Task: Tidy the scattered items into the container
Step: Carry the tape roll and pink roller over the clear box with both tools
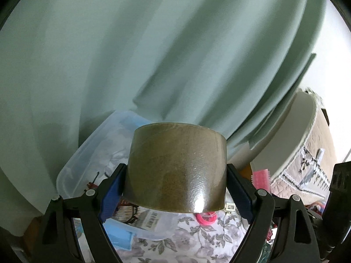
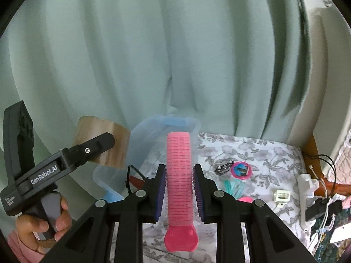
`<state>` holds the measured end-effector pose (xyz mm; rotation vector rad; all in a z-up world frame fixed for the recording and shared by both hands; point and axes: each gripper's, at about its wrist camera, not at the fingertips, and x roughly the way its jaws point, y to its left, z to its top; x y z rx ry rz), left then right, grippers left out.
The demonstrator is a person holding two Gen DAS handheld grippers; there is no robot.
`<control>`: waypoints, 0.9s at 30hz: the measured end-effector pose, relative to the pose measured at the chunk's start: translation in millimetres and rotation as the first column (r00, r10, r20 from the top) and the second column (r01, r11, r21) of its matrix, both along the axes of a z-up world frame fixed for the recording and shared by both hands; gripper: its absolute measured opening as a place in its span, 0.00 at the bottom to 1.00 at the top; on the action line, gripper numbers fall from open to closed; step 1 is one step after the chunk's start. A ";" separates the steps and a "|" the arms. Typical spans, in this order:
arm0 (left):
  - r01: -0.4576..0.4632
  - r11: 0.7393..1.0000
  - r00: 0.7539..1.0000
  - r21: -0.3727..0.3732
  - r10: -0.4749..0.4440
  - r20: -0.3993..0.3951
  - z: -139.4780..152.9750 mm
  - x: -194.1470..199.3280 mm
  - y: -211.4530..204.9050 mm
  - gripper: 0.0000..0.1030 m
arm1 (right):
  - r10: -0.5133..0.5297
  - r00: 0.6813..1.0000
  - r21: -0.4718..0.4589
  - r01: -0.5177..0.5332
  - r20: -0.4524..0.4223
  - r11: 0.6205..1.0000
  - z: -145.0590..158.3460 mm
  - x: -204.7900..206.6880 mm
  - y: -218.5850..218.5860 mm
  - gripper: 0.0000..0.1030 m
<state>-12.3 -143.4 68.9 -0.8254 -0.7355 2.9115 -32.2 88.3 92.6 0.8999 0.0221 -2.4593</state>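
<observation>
My left gripper (image 1: pixel 176 186) is shut on a brown roll of packing tape (image 1: pixel 177 166) and holds it in the air over the clear plastic container (image 1: pixel 87 149). The right wrist view shows that gripper (image 2: pixel 103 146) and the tape roll (image 2: pixel 101 141) left of the container (image 2: pixel 153 135). My right gripper (image 2: pixel 178 188) is shut on a pink hair roller (image 2: pixel 178 175), held upright above the floral cloth, just right of the container. The roller's top also shows in the left wrist view (image 1: pixel 261 175).
A floral cloth (image 2: pixel 252 153) covers the surface. On it lie a pink round case (image 2: pixel 241 169), a small dark clip (image 2: pixel 223 167), teal hair ties (image 2: pixel 233 186), a white plug adapter (image 2: pixel 282 196) and a white power strip (image 2: pixel 307 197). A pale green curtain (image 2: pixel 153 54) hangs behind.
</observation>
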 end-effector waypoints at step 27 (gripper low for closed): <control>-0.099 0.991 0.989 0.088 0.088 0.121 -52.8 -16.0 -65.0 0.85 | 0.087 0.990 0.051 -0.094 0.114 0.994 -40.4 -38.8 -77.6 0.26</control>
